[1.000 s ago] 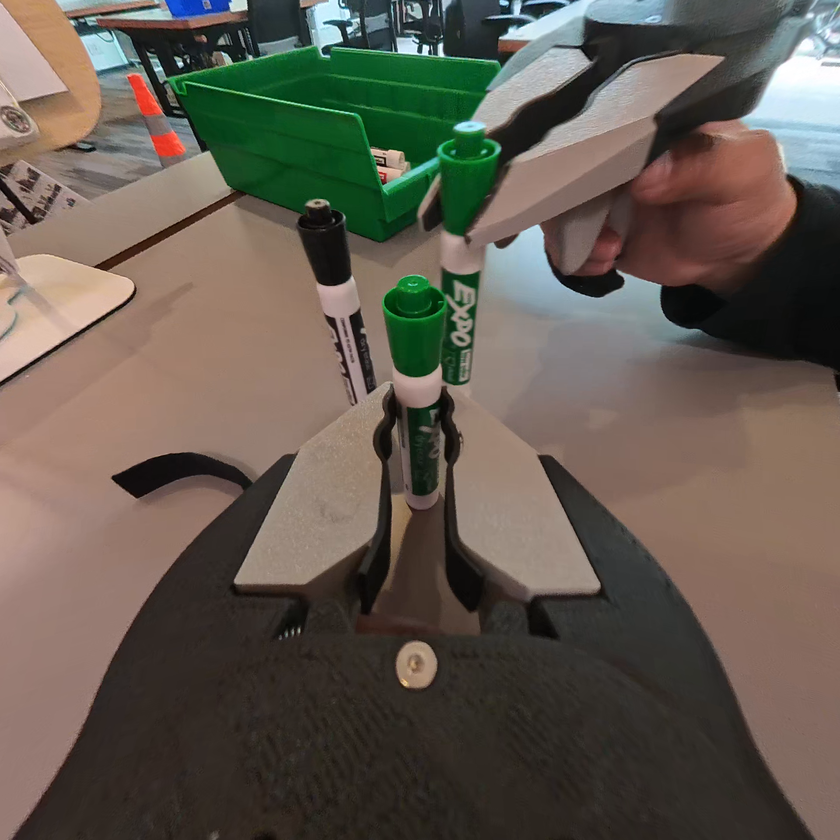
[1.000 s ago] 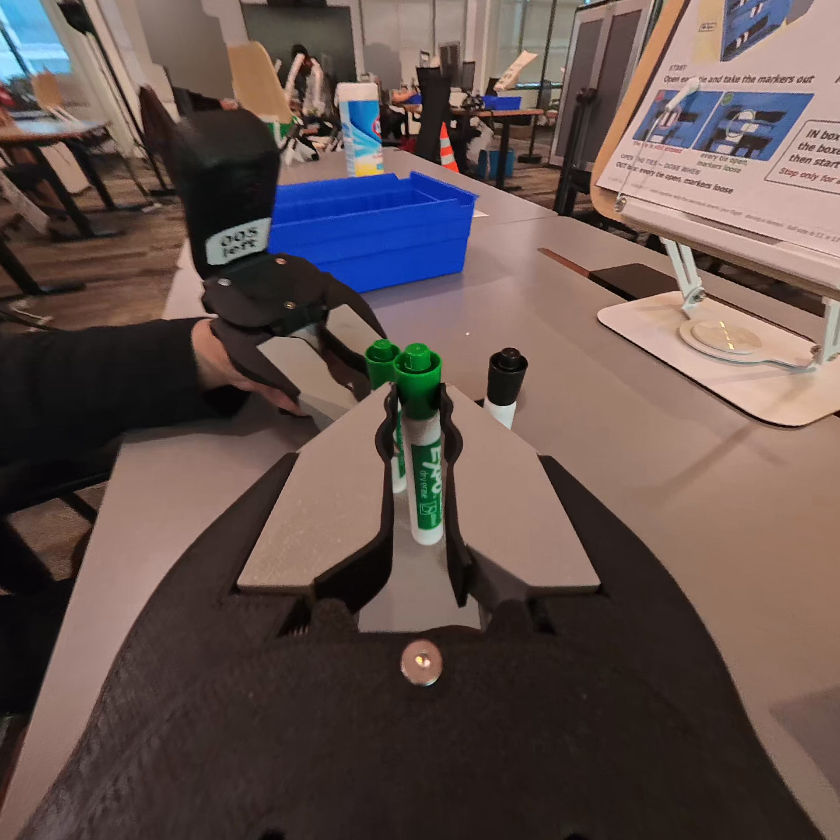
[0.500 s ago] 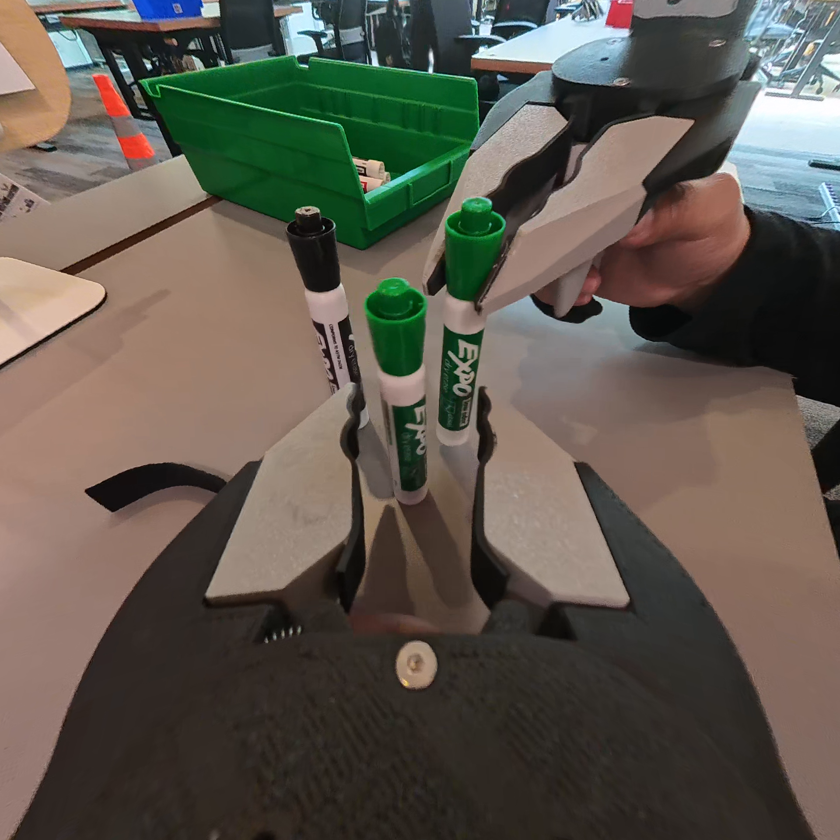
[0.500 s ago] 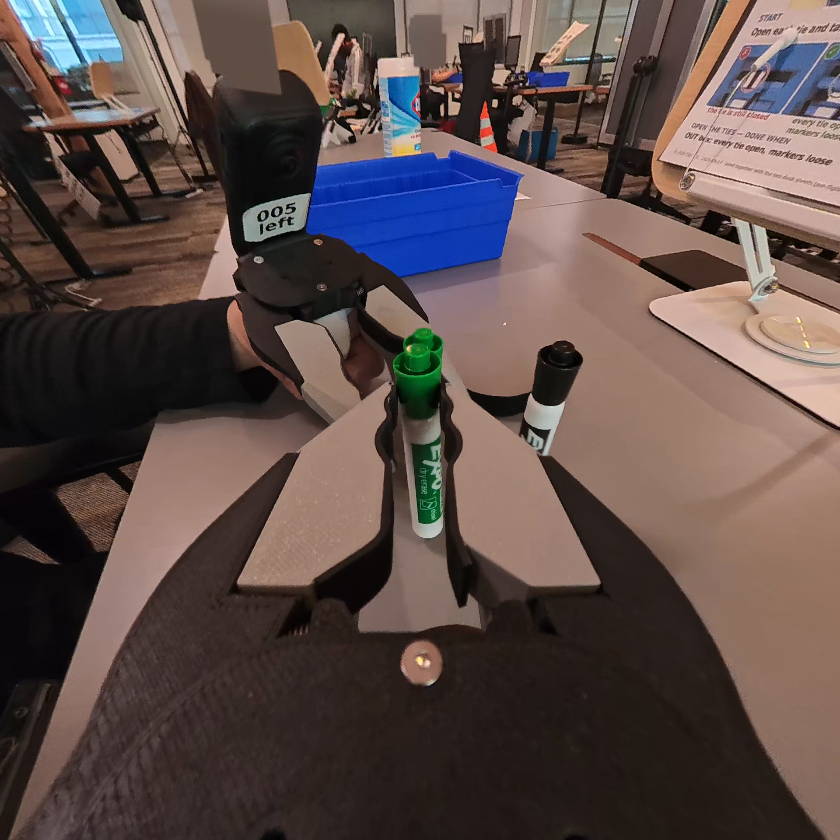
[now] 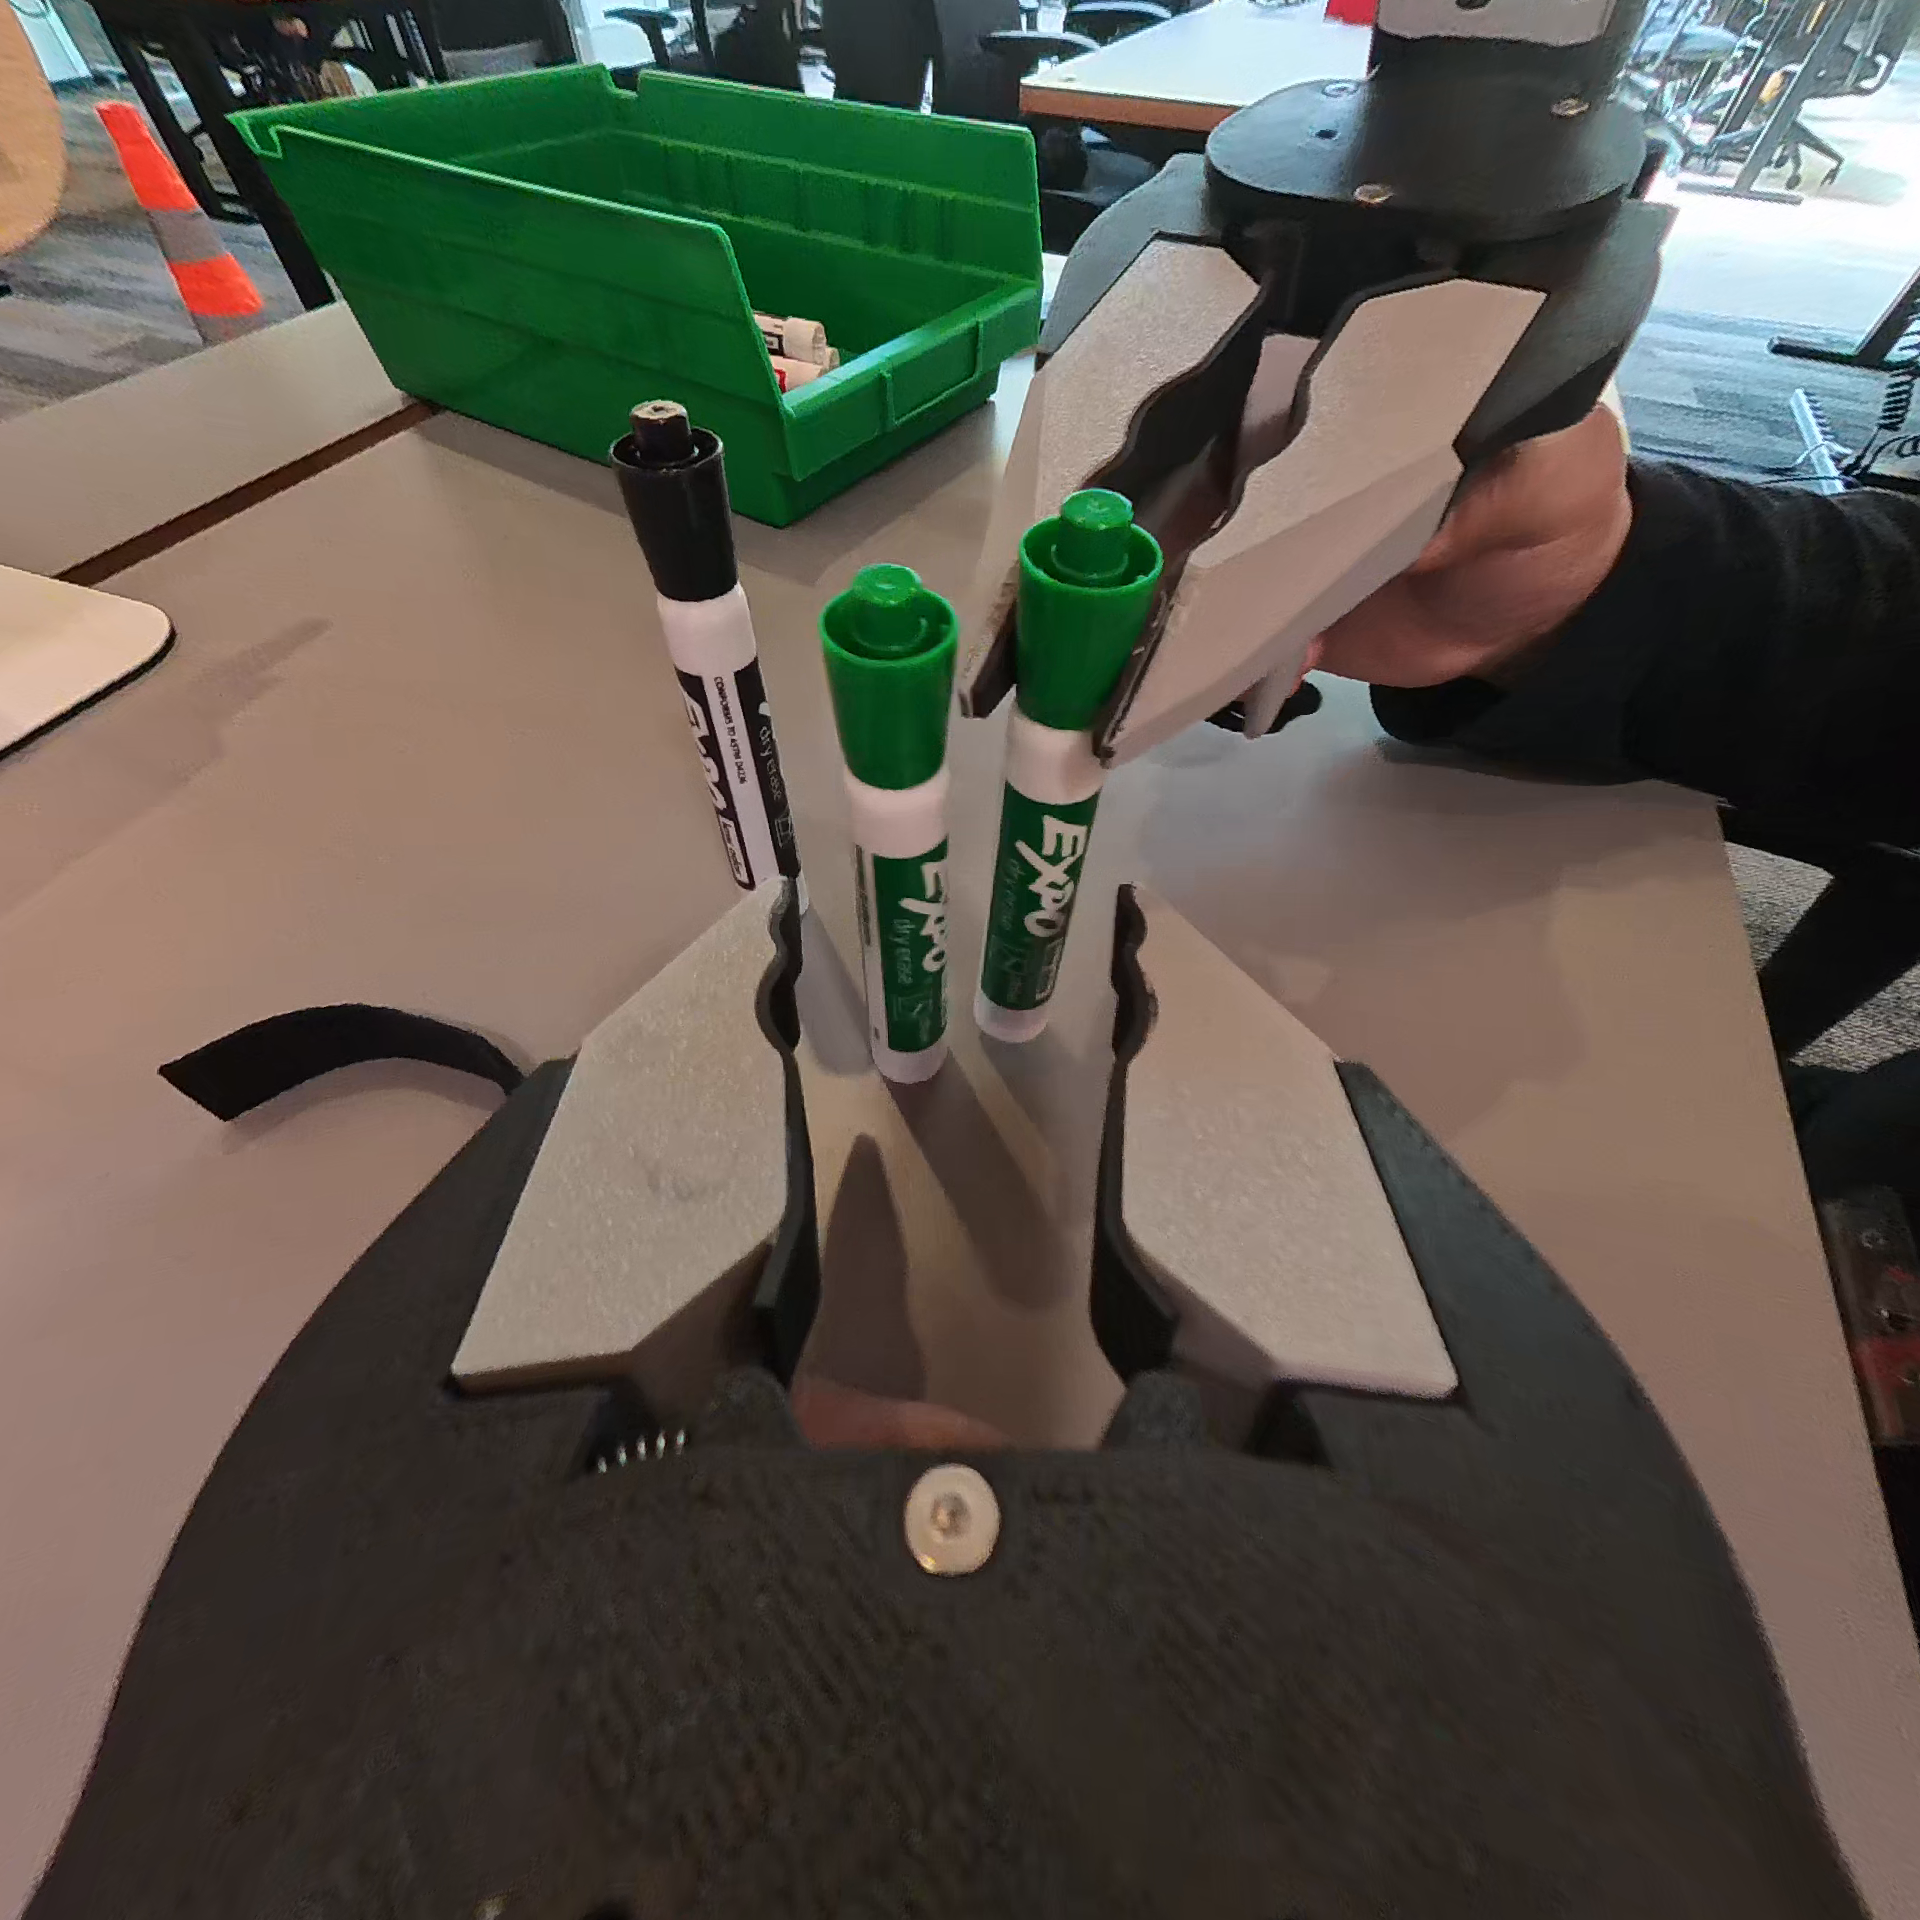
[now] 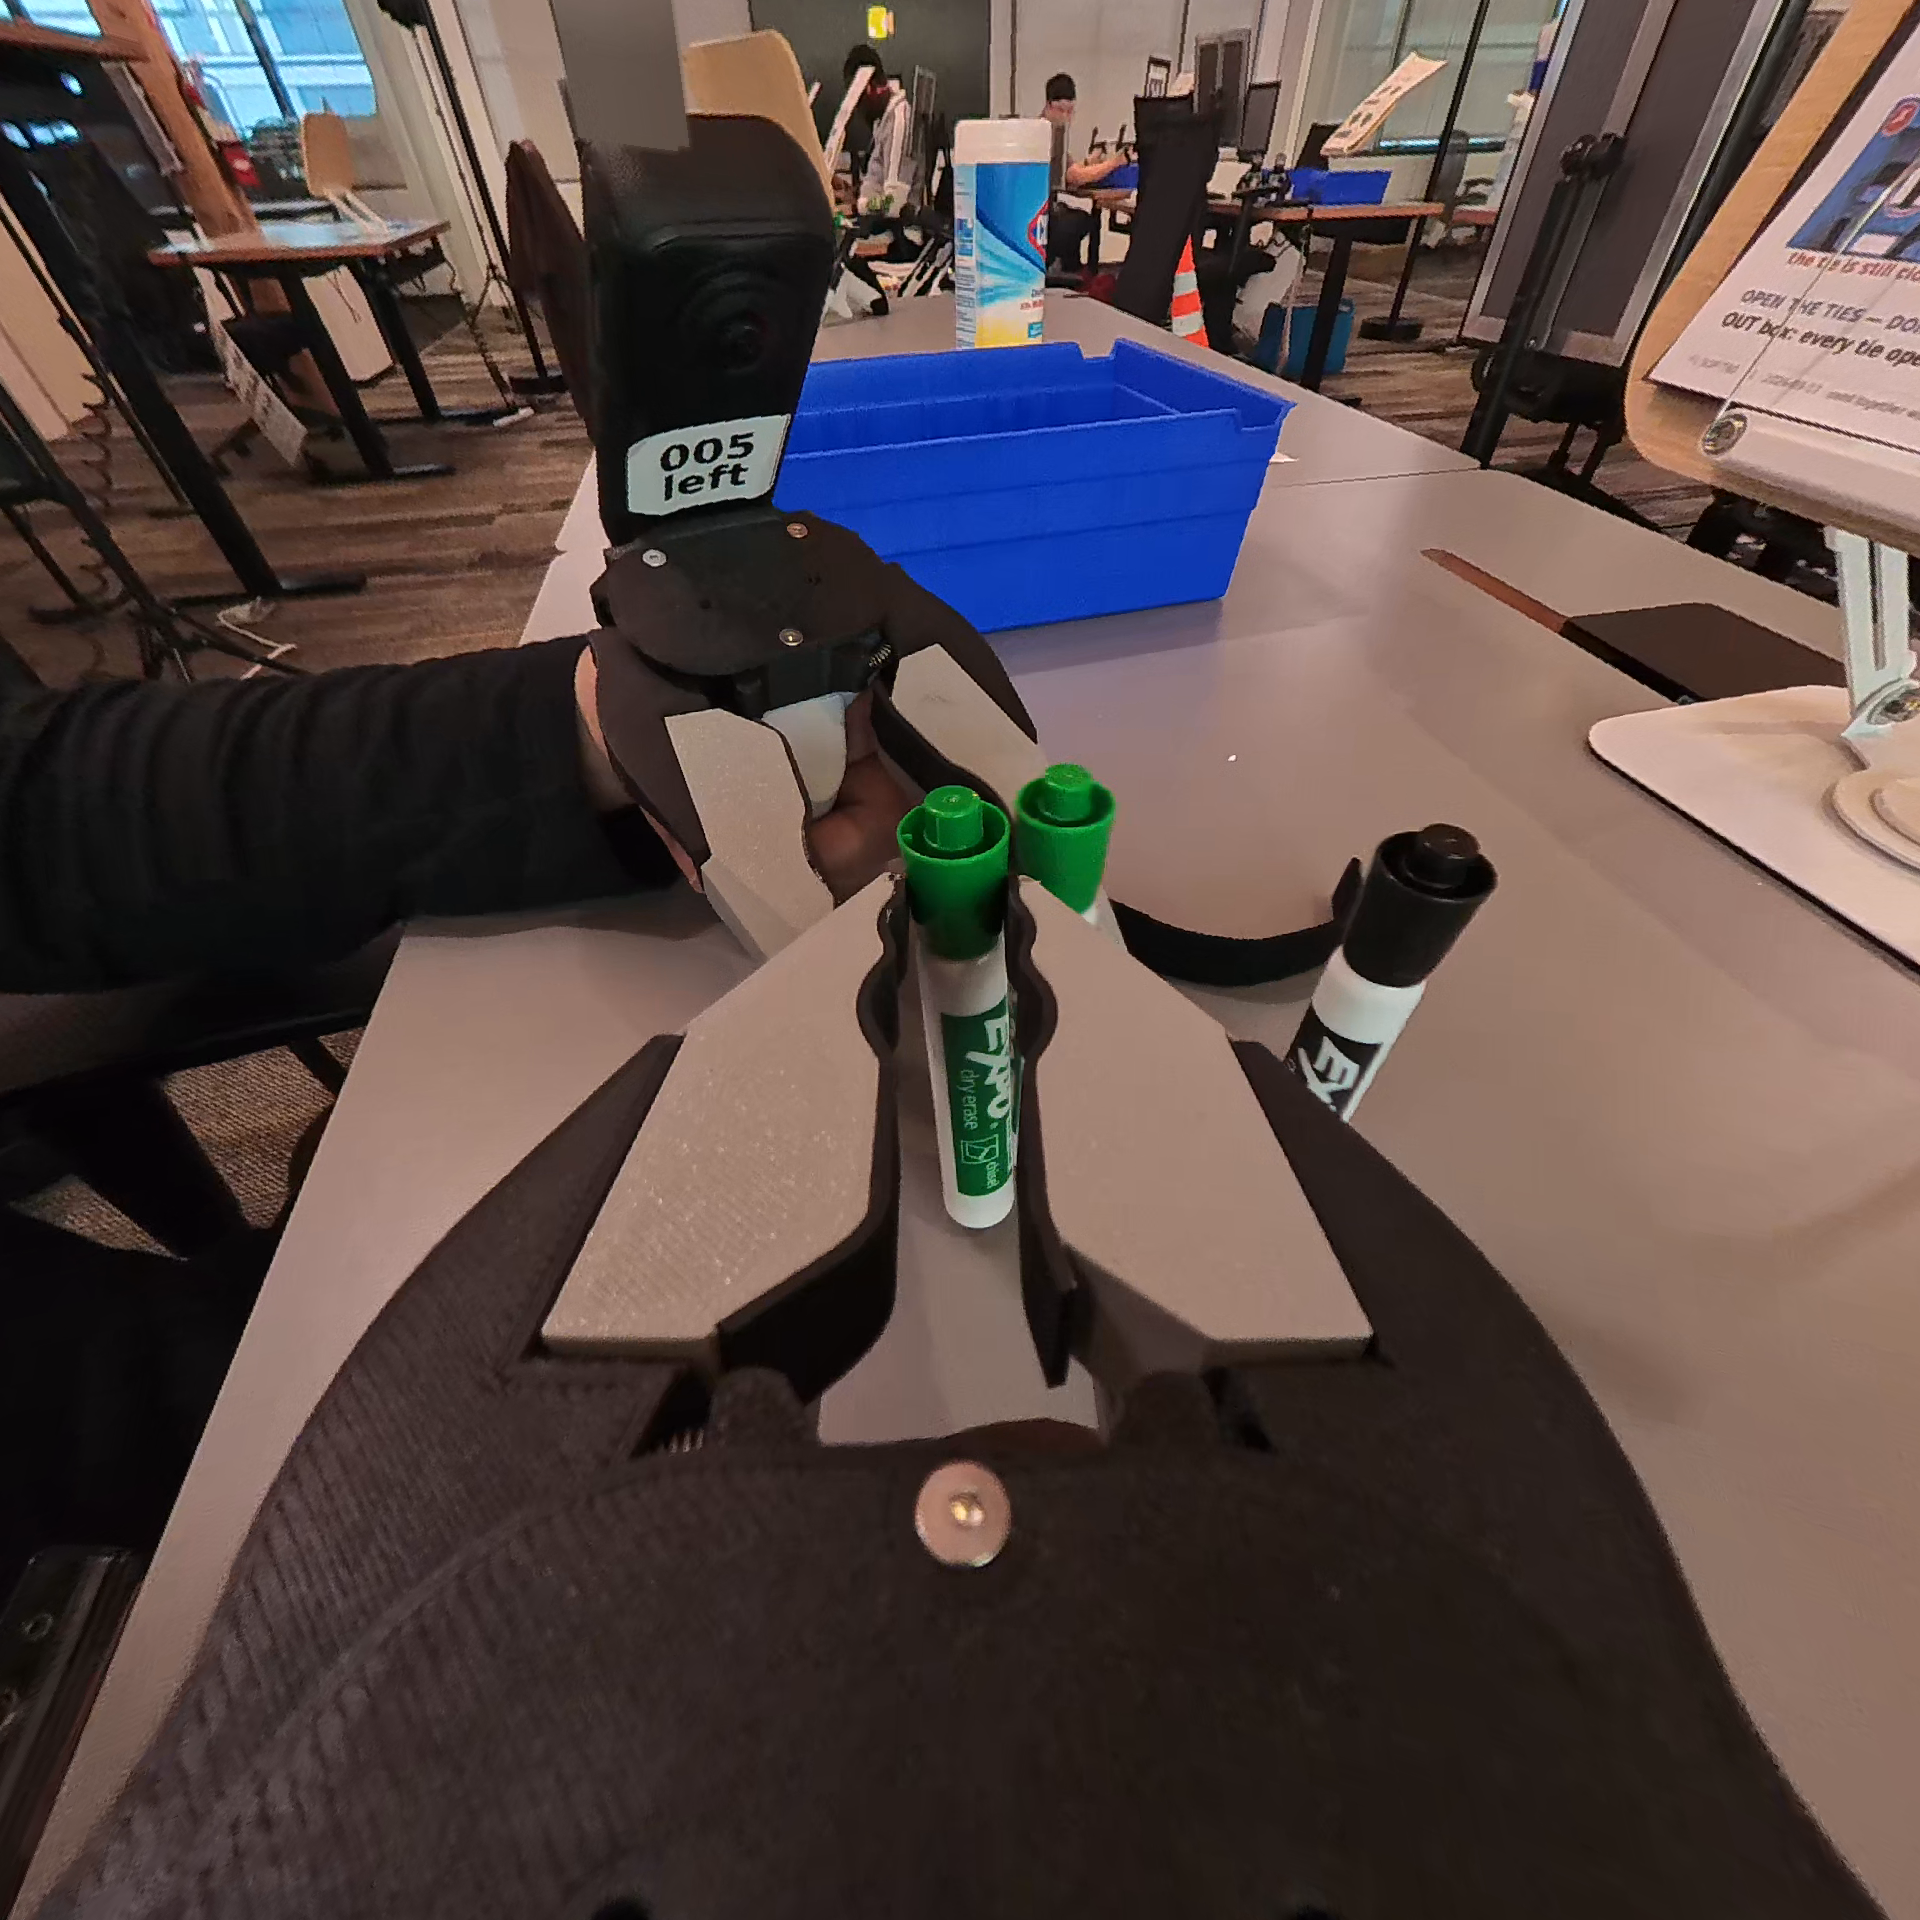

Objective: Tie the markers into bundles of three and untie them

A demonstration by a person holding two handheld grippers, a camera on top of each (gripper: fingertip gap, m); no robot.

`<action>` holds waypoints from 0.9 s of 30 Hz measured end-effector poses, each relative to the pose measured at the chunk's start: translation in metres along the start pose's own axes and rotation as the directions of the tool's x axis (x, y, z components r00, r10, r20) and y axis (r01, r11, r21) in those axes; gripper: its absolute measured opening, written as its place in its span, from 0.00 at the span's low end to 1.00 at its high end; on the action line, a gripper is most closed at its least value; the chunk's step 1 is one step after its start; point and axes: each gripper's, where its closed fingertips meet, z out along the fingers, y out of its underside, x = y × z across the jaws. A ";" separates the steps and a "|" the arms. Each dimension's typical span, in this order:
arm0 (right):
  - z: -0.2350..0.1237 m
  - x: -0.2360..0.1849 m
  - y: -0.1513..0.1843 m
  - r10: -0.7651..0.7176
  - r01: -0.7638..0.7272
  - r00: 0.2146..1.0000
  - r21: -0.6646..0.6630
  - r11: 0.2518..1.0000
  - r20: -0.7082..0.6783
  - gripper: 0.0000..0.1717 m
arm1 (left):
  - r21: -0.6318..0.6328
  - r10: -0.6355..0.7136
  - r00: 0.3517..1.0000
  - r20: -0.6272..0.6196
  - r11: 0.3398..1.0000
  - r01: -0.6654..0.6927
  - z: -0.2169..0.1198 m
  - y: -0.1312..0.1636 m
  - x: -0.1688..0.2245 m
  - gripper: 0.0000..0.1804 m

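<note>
— Materials on the smooth grey tabletop?
— Three cylindrical plastic dry-erase markers, all standing cap-up: a black-capped marker with a white barrel, tilted; just beside it a green-capped marker with a green-and-white barrel, standing free; next to that a second green-capped marker. Behind the left gripper's finger, a curved strip of fuzzy black fabric tie lying flat. Further back, a glossy green plastic bin with ribbed walls; across the table, a matching blue plastic bin.
— Left gripper?
— Black textured body, grey grainy finger plates with wavy black pads. Jaws spread wide, pads clear of the free-standing green marker between them; nothing pinched.
— Right gripper?
— Same build, angled down from above, held in a hand with a black sleeve. Jaws pinching the second green marker at its cap, pads pressed on both sides.
</note>
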 end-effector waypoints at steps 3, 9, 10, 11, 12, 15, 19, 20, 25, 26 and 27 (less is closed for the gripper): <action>0.003 -0.003 0.004 -0.012 0.013 1.000 -0.020 1.000 0.008 0.08 | -0.009 0.008 1.000 -0.002 1.000 -0.008 -0.001 0.002 0.001 0.33; 0.006 -0.004 0.005 -0.021 0.021 1.000 -0.011 1.000 0.006 0.08 | -0.012 0.006 1.000 -0.001 1.000 -0.006 -0.001 0.002 0.001 0.33; 0.006 -0.005 0.004 -0.019 0.019 1.000 -0.002 1.000 0.011 0.08 | -0.013 0.004 1.000 -0.001 1.000 -0.004 -0.001 0.003 0.001 0.33; 0.007 -0.006 0.003 -0.017 0.017 1.000 0.007 1.000 0.017 0.08 | -0.014 0.002 1.000 0.000 1.000 -0.002 -0.001 0.003 0.001 0.33; 0.007 -0.007 0.002 -0.015 0.015 1.000 0.012 1.000 0.018 0.08 | -0.013 0.001 1.000 0.000 1.000 -0.001 -0.001 0.003 0.001 0.33; 0.008 -0.005 0.001 -0.027 0.027 1.000 0.018 0.999 -0.001 0.08 | -0.014 0.004 1.000 0.000 1.000 -0.004 -0.002 0.003 0.001 0.33; 0.011 -0.006 0.002 -0.028 0.028 1.000 0.020 0.999 -0.002 0.08 | -0.016 0.007 1.000 0.001 1.000 -0.007 -0.001 0.003 0.001 0.33; 0.012 -0.006 0.003 -0.025 0.025 1.000 0.015 1.000 -0.001 0.08 | -0.015 0.007 1.000 0.001 1.000 -0.007 -0.001 0.003 0.001 0.33; 0.013 -0.005 0.004 -0.030 0.030 0.999 0.015 0.999 -0.014 0.08 | -0.020 0.010 1.000 0.001 1.000 -0.010 -0.001 0.004 0.002 0.33; 0.013 -0.004 0.004 -0.032 0.032 0.999 0.017 0.999 -0.018 0.08 | -0.020 0.010 1.000 0.001 1.000 -0.010 -0.001 0.004 0.002 0.33; 0.013 -0.004 0.003 -0.032 0.032 0.999 0.020 0.999 -0.020 0.08 | -0.021 0.010 1.000 0.001 1.000 -0.010 -0.001 0.004 0.002 0.33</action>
